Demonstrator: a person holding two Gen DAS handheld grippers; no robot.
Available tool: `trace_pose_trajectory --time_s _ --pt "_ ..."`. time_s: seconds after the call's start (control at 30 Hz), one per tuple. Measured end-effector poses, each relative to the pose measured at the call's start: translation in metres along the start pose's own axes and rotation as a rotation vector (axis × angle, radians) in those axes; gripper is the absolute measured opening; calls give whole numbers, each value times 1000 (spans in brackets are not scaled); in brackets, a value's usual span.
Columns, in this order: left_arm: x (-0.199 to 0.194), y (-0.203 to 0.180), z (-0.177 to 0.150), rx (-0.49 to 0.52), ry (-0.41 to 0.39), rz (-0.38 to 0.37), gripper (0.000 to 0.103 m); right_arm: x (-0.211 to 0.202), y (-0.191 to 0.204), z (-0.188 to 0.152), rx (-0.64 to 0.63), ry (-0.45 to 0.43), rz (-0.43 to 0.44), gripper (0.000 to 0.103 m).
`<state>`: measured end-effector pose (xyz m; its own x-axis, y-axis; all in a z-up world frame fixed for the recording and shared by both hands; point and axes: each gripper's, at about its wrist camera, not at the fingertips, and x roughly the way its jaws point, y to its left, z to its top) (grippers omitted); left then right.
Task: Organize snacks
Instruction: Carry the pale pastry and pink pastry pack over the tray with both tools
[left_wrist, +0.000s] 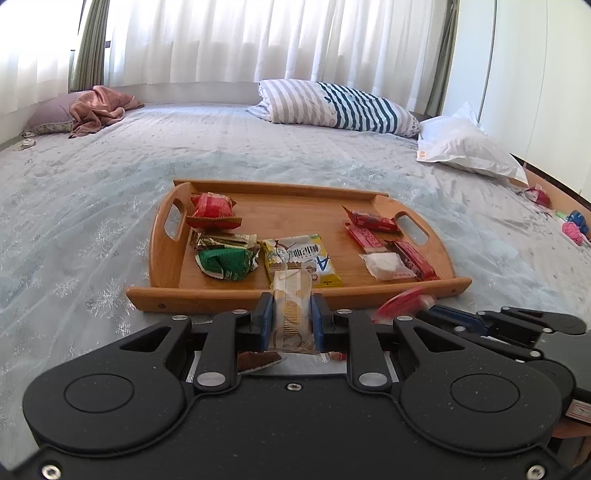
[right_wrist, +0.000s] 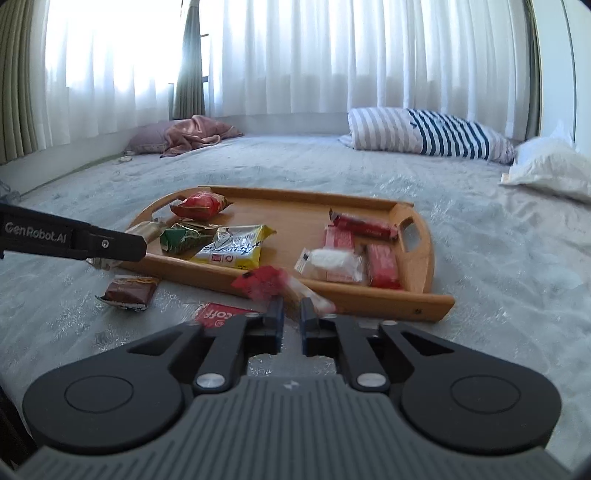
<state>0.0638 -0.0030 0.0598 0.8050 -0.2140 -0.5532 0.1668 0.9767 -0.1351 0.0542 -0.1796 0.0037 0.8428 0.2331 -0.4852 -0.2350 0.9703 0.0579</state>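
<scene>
A wooden tray (left_wrist: 295, 293) lies on the bed and holds several snack packets: red, gold and green ones at its left, a yellow one (left_wrist: 301, 258) in the middle, red bars (left_wrist: 373, 221) and a white packet at its right. My left gripper (left_wrist: 292, 314) is shut on a clear packet of beige wafers (left_wrist: 291, 306), just before the tray's near rim. My right gripper (right_wrist: 291, 312) is shut on a red-and-clear packet (right_wrist: 273, 282), blurred, near the tray's (right_wrist: 332, 291) front rim. It also shows in the left wrist view (left_wrist: 400, 302).
A brown packet (right_wrist: 129, 291) and a red packet (right_wrist: 221, 315) lie on the bedspread before the tray. Striped pillow (left_wrist: 332, 105), white pillow (left_wrist: 469, 147) and pink cloth (left_wrist: 99, 109) lie at the far side. Small items (left_wrist: 572, 221) sit at the right bed edge.
</scene>
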Motion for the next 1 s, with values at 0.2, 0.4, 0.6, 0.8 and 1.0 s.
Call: trace_pose_trajectory --time_s 0.2,0.4,0.6,0.8,1.0 --pt "4 2 -7 2 17 10 20 9 -3 -2 47 11 15 82" --pt "5 5 -8 -8 17 21 20 22 5 5 87 39 54 91" --pt "6 6 -8 -10 20 23 20 32 14 1 74 98 27 88" --pt "8 6 -9 -12 22 22 20 21 1 -4 130 76 13 65" --pt "11 5 -9 -8 16 20 20 6 3 2 119 16 4 38"
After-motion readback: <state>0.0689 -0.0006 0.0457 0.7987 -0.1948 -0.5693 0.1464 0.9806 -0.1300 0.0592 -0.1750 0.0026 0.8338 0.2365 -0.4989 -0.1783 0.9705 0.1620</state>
